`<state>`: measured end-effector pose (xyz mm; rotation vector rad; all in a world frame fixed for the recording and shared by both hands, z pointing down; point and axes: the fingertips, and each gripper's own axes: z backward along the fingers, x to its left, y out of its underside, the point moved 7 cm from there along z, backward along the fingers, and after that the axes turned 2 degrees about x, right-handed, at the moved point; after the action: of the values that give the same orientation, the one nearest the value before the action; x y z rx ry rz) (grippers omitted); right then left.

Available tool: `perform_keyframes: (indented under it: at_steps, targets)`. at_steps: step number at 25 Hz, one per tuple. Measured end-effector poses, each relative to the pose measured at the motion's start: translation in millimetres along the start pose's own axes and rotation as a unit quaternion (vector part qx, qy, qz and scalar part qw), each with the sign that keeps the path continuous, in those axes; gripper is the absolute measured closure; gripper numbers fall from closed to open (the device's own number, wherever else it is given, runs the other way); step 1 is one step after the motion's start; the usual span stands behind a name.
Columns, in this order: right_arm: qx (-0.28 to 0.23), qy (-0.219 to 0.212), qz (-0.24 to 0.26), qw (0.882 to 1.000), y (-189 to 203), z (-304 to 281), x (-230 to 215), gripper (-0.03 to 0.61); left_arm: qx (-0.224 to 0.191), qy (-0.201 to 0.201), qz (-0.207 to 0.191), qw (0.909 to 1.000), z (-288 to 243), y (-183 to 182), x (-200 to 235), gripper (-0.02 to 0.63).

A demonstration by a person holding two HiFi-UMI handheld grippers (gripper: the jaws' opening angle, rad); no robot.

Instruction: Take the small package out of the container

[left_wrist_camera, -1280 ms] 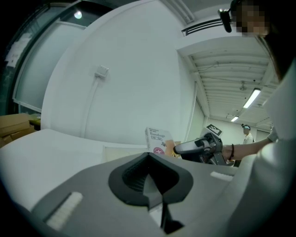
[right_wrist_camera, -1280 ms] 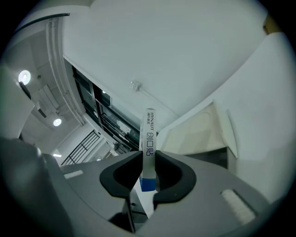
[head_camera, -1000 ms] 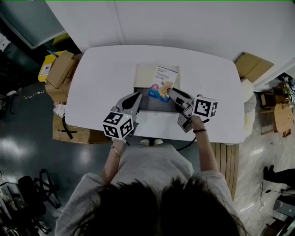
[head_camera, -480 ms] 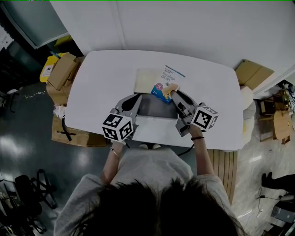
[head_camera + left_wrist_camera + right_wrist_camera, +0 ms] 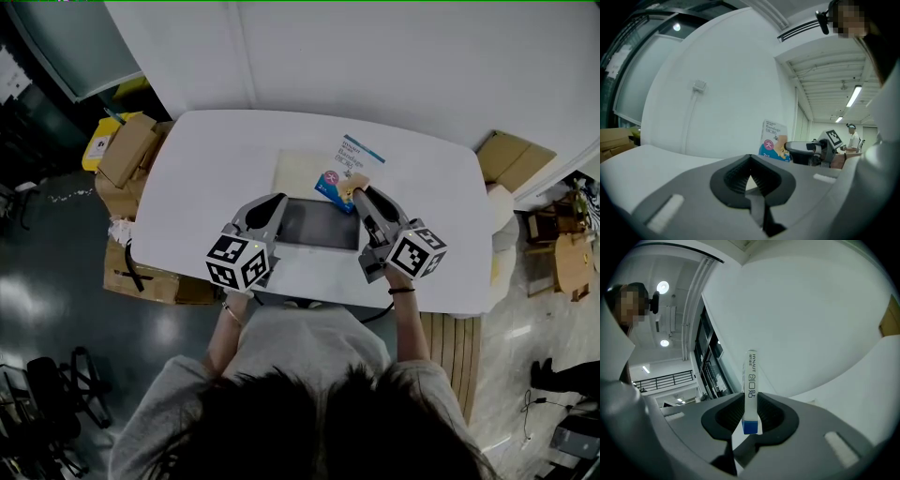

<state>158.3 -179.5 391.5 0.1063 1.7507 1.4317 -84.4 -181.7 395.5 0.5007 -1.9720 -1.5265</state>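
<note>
- Left gripper (image 5: 274, 201) is sitting at the near left corner of the container (image 5: 314, 225). Its fingers (image 5: 736, 176) are drawn together at the tips. Cannot tell whether they are pinching the wall. Against the earlier frames it is keeping much the same spot.
- Container is lying open in the middle of the table (image 5: 206, 159), with its pale lid flap (image 5: 298, 167) folded back on the far side. The grey floor is now showing bare.
- Package (image 5: 349, 161), a flat bandage box, is hanging in the air just past the container's far right corner, clear of the grey floor. A second ago it was over the far part of the container, overlapping the flap. Since then it has been travelling farther and to the right, turning as it goes.
- Right gripper (image 5: 361, 195) is holding the package by its blue near end. Its fingers (image 5: 771, 413) are narrow and pressing on both flat faces. The box is standing edge-on between them.
- Judgement: the package is already out of the container. What probably remains is setting it down on bare table to the right.
</note>
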Motion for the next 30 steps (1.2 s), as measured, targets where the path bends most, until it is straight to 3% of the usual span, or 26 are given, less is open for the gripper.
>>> perform_keyframes:
  at_steps: [16,30]
  targets:
    - [-0.006,0.034,0.082,0.996,-10.4,6.2,4.8,0.480,-0.019,-0.007,-0.013,0.9997,-4.1,-12.6,4.8,0.621]
    - [0.008,0.037,0.097,0.995,-6.8,8.7,2.0,0.480,-0.020,-0.012,-0.013,0.9996,-7.1,-12.3,1.4,0.620]
